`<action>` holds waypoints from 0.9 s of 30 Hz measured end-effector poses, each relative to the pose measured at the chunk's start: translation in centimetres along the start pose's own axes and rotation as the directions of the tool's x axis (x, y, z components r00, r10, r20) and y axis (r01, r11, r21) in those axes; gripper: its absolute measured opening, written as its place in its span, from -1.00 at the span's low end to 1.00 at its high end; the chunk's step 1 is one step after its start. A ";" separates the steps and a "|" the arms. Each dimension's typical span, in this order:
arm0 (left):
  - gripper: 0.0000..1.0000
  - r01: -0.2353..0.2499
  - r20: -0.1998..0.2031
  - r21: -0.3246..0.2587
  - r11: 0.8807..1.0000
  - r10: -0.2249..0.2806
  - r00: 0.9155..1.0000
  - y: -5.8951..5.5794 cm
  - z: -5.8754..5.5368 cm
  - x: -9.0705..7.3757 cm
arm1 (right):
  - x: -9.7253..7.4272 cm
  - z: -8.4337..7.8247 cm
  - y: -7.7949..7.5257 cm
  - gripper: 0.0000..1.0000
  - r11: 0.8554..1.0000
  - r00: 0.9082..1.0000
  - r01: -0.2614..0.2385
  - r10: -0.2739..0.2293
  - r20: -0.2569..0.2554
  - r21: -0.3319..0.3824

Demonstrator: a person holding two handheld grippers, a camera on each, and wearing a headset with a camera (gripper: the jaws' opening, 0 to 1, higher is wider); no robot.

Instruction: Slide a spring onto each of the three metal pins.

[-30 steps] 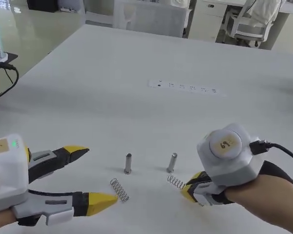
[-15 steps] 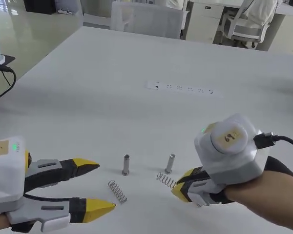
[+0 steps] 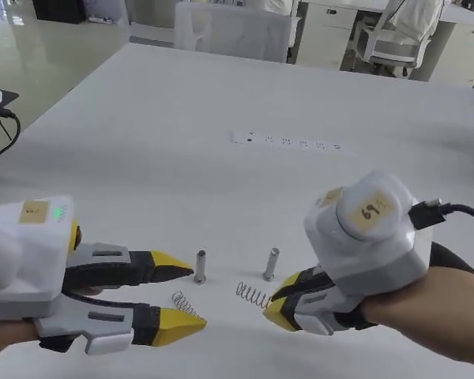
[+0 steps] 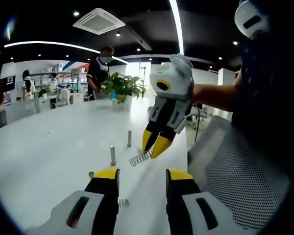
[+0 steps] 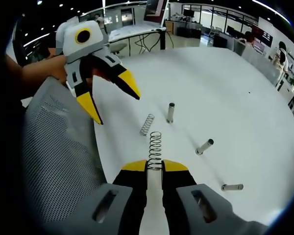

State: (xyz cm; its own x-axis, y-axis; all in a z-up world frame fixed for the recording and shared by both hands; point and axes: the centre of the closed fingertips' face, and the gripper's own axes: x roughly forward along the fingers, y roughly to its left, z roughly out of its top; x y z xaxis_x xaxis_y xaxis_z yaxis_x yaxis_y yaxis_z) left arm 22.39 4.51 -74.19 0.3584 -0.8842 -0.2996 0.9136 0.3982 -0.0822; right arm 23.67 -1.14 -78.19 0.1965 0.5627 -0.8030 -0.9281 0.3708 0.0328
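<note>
A: Right gripper (image 5: 155,165)?
B: Jaws pinched on one end of a spring (image 5: 155,147). The coil juts forward at the centre of the right gripper view.
A: Left gripper (image 3: 196,298)?
B: Jaws spread at the lower left of the head view. A second spring (image 3: 183,304) lies on the table (image 3: 221,118) between them. Just above, the left pin (image 3: 200,266) and right pin (image 3: 271,264) stand upright.

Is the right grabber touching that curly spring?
Touching. In the right gripper view, the right gripper pinches one end of the spring between its yellow tips; the rest sticks out ahead.
</note>
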 end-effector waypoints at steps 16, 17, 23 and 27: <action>-0.51 0.085 -0.061 0.076 0.993 -0.080 0.995 -1.5 -0.5 1.2 | -0.7 1.3 3.8 -0.84 0.980 0.993 -0.118 0.116 -0.019 -0.159; -0.52 0.089 -0.066 0.080 0.993 -0.084 0.994 -1.6 -0.6 1.2 | -0.7 1.3 4.0 -0.84 0.978 0.992 -0.123 0.121 -0.024 -0.166; -0.64 0.120 -0.072 0.106 0.987 -0.113 0.991 -2.4 -0.6 1.4 | -1.0 1.5 4.6 -0.84 0.966 0.989 -0.148 0.146 -0.025 -0.210; -0.67 0.138 -0.082 0.117 0.983 -0.129 0.988 -2.7 -0.8 1.6 | -1.2 1.6 5.0 -0.84 0.959 0.987 -0.161 0.157 -0.033 -0.233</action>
State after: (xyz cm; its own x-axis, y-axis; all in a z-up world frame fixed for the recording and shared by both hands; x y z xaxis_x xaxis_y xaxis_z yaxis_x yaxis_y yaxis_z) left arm 20.32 2.16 -75.22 0.2204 -0.9051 -0.3635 0.9706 0.2406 -0.0108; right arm 19.28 1.24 -76.15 0.0375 0.5896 -0.8068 -0.9954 0.0931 0.0218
